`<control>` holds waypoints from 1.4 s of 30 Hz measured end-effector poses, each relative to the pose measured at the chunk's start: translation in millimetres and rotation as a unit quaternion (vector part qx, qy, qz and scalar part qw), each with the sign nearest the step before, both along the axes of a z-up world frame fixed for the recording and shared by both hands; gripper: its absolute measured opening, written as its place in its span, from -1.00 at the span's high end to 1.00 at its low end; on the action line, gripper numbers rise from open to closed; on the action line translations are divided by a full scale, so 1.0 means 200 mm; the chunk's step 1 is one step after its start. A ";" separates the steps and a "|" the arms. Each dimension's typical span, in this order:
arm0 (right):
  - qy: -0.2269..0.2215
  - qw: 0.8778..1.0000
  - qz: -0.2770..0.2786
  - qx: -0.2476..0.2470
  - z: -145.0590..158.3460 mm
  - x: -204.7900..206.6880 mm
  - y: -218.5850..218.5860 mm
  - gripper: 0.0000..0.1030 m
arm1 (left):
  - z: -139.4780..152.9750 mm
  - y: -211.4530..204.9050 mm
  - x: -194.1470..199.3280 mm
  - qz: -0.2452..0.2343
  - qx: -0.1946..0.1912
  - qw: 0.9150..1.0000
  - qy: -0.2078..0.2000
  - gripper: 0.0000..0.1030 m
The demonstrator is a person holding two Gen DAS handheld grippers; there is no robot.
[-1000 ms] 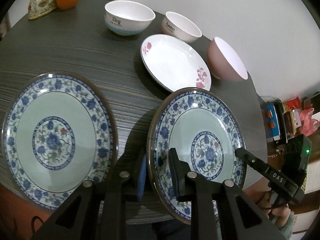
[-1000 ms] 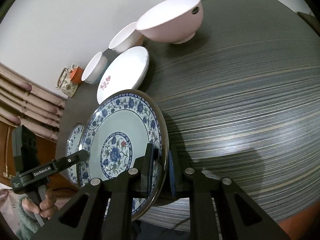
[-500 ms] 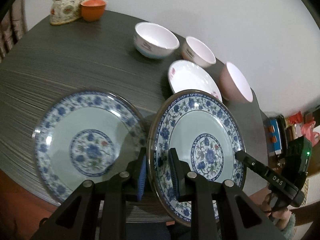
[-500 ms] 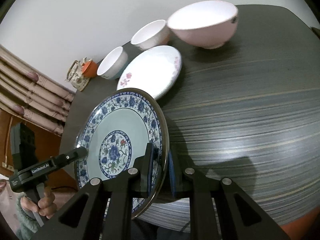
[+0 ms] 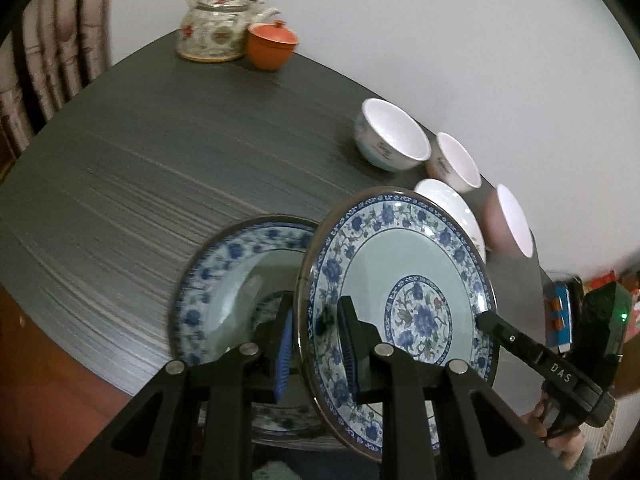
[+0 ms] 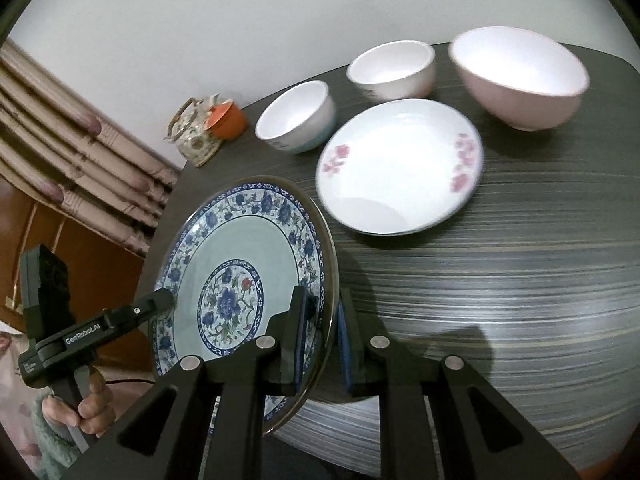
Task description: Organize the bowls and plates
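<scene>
— Two grippers, one plate? Where is it?

— One round blue-and-white floral china plate (image 5: 404, 304) is up off the dark wood-grain table (image 5: 168, 152), tilted. The left gripper (image 5: 316, 344) is clamped on its near-left rim; the right gripper (image 6: 322, 336) pinches the opposite rim, jaws narrow.

— And the rest, counted?

— One matching blue-and-white plate (image 5: 224, 276) lies flat on the table, partly behind the raised one. One white plate with pink flowers (image 6: 400, 164) sits farther back. Three bowls stand beyond it: one white bowl with a pale blue base (image 6: 298, 116), one smaller white bowl (image 6: 394, 68), one pink bowl (image 6: 524, 80).

— Anything else?

— One floral glass teapot (image 5: 214, 26) touching one orange lidded cup (image 5: 272, 46), at the far edge.
</scene>
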State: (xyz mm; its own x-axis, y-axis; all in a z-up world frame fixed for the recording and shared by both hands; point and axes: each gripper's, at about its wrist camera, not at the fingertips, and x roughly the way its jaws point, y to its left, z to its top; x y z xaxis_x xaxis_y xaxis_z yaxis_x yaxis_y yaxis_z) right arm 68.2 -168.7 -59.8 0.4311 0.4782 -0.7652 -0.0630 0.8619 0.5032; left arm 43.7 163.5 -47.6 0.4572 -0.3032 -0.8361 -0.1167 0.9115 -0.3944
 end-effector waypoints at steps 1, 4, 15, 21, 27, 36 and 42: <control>0.001 1.000 0.004 -0.001 0.00 0.01 0.03 0.71 | -0.01 0.03 0.00 0.006 0.002 1.000 0.000 0.58; 0.005 1.000 0.013 -0.004 -0.01 0.05 0.13 0.71 | -0.03 0.11 0.00 0.021 0.003 1.000 0.004 0.58; 0.025 0.998 0.048 -0.017 -0.10 0.10 0.40 0.71 | -0.18 0.27 -0.03 0.059 0.001 0.998 0.029 0.58; 0.043 0.997 0.056 -0.029 -0.18 0.11 0.46 0.70 | -0.24 0.29 -0.01 0.062 -0.002 0.997 0.041 0.58; 0.054 0.996 0.058 -0.035 -0.22 0.14 0.50 0.69 | -0.27 0.29 0.01 0.062 -0.002 0.997 0.048 0.58; 0.064 0.995 0.064 -0.051 -0.26 0.14 0.55 0.63 | -0.31 0.27 0.03 0.059 0.007 0.997 0.055 0.58; 0.064 0.994 0.070 -0.060 -0.25 0.15 0.59 0.48 | -0.32 0.26 0.04 0.058 0.009 0.997 0.058 0.58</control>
